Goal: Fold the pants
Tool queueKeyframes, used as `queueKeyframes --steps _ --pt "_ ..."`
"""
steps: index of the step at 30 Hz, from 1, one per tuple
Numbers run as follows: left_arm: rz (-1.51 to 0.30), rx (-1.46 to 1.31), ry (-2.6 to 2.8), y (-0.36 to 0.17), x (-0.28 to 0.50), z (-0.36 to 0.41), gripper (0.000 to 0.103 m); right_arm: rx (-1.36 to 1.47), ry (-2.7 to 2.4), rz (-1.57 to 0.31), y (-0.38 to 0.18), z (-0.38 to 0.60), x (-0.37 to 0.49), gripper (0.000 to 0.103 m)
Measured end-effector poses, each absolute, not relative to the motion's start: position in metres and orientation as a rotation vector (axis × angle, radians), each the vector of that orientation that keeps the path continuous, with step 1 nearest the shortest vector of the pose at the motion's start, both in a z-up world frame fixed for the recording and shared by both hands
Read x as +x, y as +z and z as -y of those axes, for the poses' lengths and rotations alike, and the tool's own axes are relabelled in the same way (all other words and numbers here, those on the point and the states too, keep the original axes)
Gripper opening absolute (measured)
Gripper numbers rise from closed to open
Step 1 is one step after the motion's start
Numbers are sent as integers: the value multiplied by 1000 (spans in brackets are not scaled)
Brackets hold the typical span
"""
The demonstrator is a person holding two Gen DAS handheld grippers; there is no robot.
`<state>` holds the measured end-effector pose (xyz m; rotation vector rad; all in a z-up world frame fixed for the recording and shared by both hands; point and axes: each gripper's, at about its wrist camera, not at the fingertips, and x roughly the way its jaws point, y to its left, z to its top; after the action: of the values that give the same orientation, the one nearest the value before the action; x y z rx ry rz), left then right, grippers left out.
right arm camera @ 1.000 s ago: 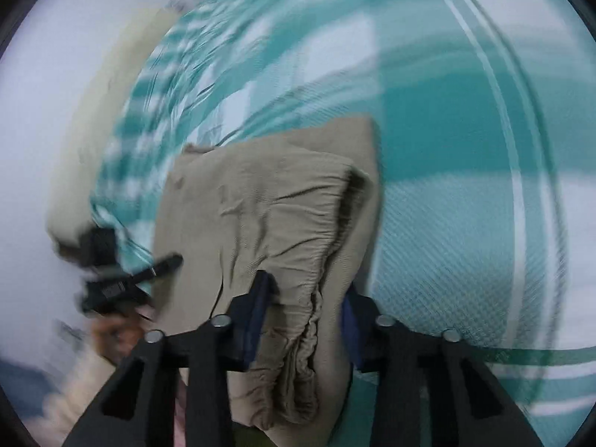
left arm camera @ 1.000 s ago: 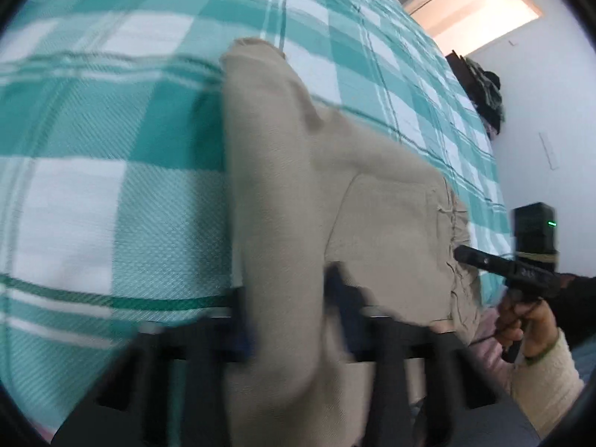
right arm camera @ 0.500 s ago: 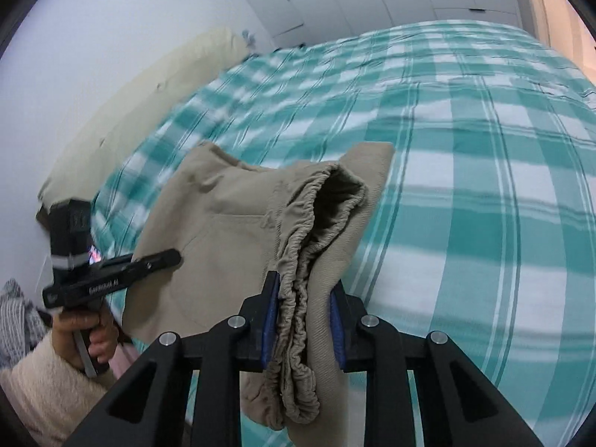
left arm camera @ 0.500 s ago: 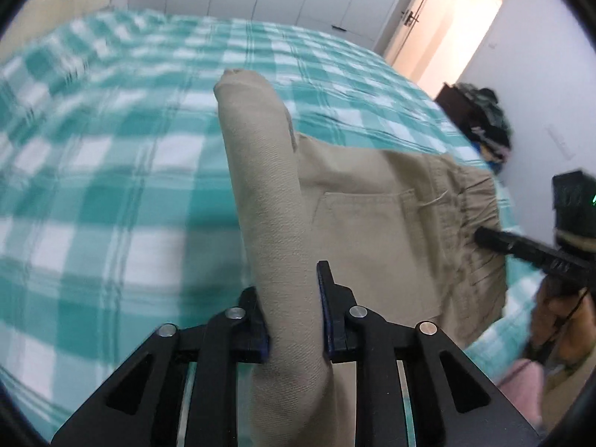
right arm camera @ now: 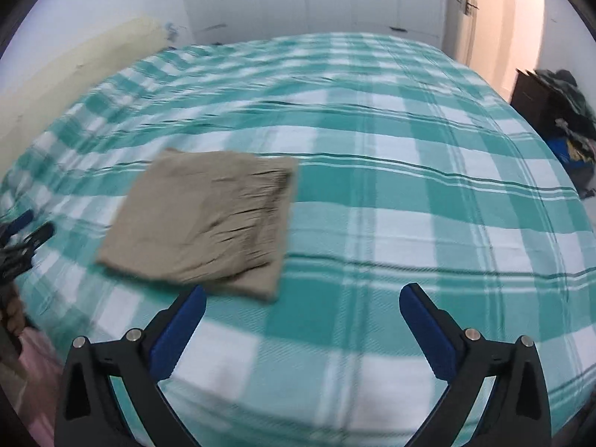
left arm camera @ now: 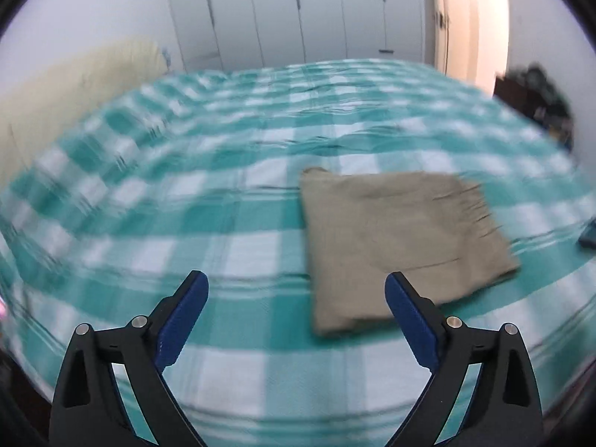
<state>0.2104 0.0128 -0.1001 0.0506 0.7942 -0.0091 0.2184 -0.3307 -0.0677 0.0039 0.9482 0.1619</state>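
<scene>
Through my left wrist camera, my left claw (left arm camera: 296,288) is spread wide and holds nothing, its blue pads (left arm camera: 182,316) apart above the bed (left arm camera: 223,223). The pants (left arm camera: 398,242) lie folded flat on the teal-and-white checked cover, toward two o'clock from the claw. White wardrobe doors (left arm camera: 298,15) fill twelve o'clock; a pale headboard (left arm camera: 74,89) sits at ten.

Through my right wrist camera, my right claw (right arm camera: 302,301) likewise gapes empty. The pants lie toward eleven o'clock, gathered waistband (right arm camera: 260,205) on their right side. A dark cabinet with heaped clothes (right arm camera: 558,108) stands at two; the lit doorway (right arm camera: 499,18) is at one.
</scene>
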Motion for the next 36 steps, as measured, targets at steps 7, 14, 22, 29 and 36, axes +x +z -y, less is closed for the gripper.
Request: queueKeyframes --steps 7,14,22,29,36 --pt "-862 7 37 -84 173 -12 100 -15 208 -887 -39 280 155 103" --pt "-777 155 137 -62 140 1 101 -63 201 -872 -23 254 133 103" --pt "-847 129 127 -50 127 0 101 -91 164 -874 -6 245 122 103" --pt "-915 89 79 -49 113 3 101 -106 163 -919 4 240 111 103" --pt "-943 116 17 -47 94 14 103 -114 168 -957 12 236 91 103"
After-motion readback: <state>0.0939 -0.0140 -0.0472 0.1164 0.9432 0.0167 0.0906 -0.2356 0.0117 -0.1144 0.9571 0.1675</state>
